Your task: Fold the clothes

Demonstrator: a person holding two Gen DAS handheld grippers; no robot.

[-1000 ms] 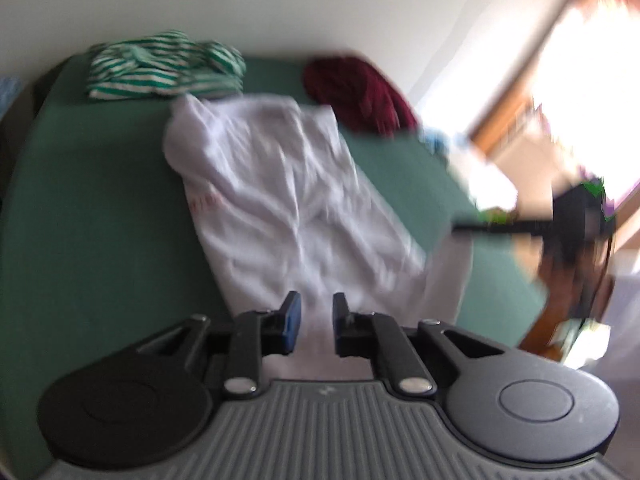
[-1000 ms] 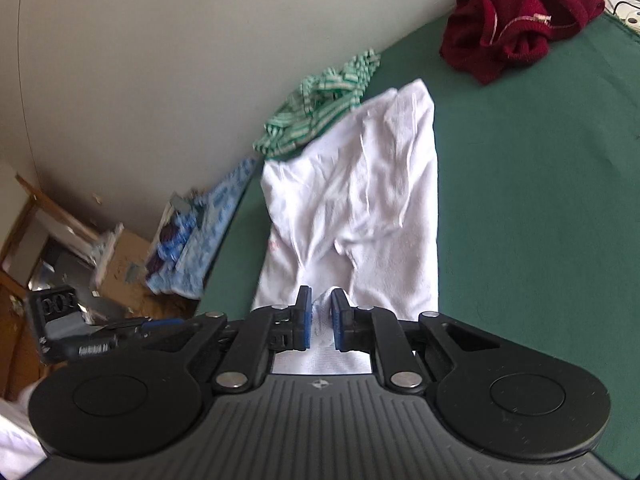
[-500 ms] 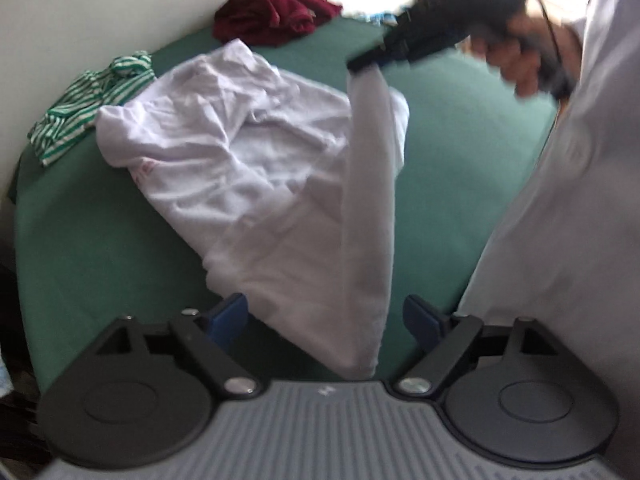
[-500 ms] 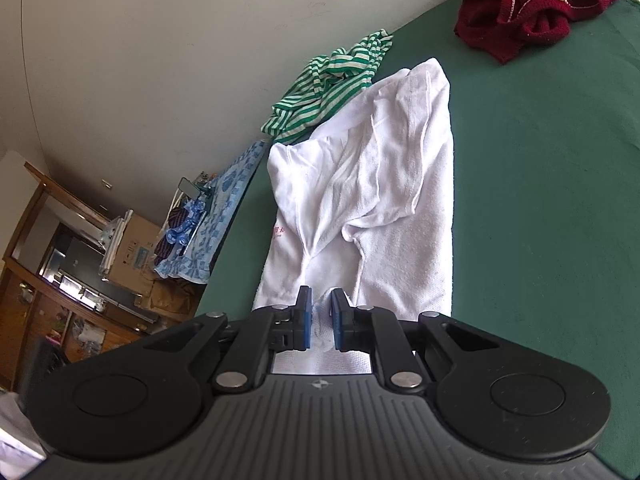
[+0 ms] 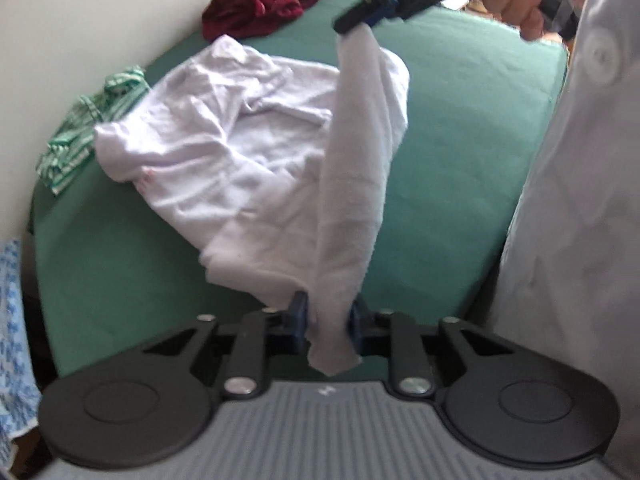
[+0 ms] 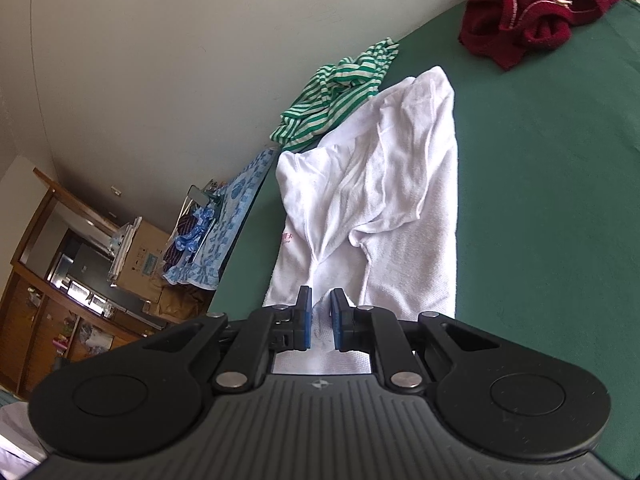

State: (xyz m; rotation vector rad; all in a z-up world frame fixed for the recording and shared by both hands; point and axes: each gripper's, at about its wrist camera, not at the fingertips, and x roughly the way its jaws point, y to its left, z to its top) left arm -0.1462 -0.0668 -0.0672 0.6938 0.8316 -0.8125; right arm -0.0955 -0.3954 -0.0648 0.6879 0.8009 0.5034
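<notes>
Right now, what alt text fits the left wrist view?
The left gripper pinches one end of a white garment, and the right gripper lifts another end above a green surface. A striped garment and a dark red one lie beyond.

The left wrist view looks low and close from the near edge across the green bench (image 5: 460,128) toward the wall, while the right wrist view looks down from higher, both sharing the white shirt (image 5: 248,152) (image 6: 384,184) and maroon garment (image 6: 532,8).
</notes>
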